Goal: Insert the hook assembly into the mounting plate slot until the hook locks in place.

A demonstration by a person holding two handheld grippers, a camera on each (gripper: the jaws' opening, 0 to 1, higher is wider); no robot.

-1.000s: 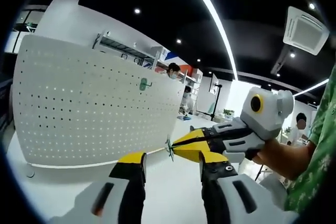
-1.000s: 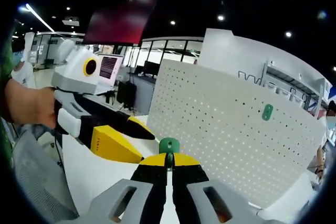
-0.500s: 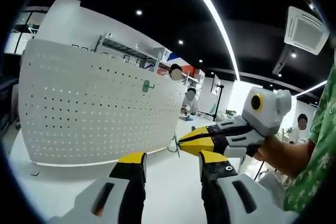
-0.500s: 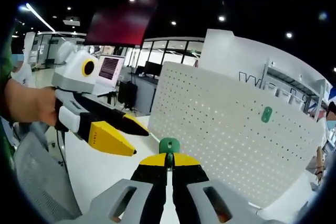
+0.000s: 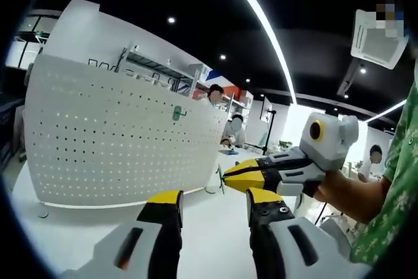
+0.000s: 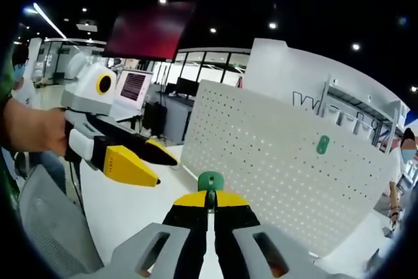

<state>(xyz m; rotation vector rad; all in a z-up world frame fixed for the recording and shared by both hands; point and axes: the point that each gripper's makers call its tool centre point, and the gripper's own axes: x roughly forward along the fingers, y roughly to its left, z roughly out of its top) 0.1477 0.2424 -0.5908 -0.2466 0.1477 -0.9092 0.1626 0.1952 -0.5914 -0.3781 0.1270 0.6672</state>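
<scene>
the hook (image 6: 210,181) is a small green piece pinched at the very tips of the right gripper (image 6: 210,202), its round head standing just past the yellow jaw ends; the jaws are clenched on it with no gap between them. in the left gripper view the same gripper (image 5: 225,178) comes in from the right, and a thin green piece pokes from its tip. holding it by the tail like this leaves the head free to go into a slot, which looks like the reason for the grip.

the hook is well apart from the board (image 6: 281,168), a white perforated panel standing upright on the white bench (image 5: 215,227), set along the bench's far edge. a second green hook (image 6: 322,145) already sits on the board's upper part, so it probably shows the target state. the held hook has not yet reached the board; the insertion is still to come.

the left gripper (image 5: 212,204) hangs over the bench with its jaws spread and nothing between them, clear of the board and the hook, perhaps kept back so everything stays in sight. people stand in the room beyond the board.
</scene>
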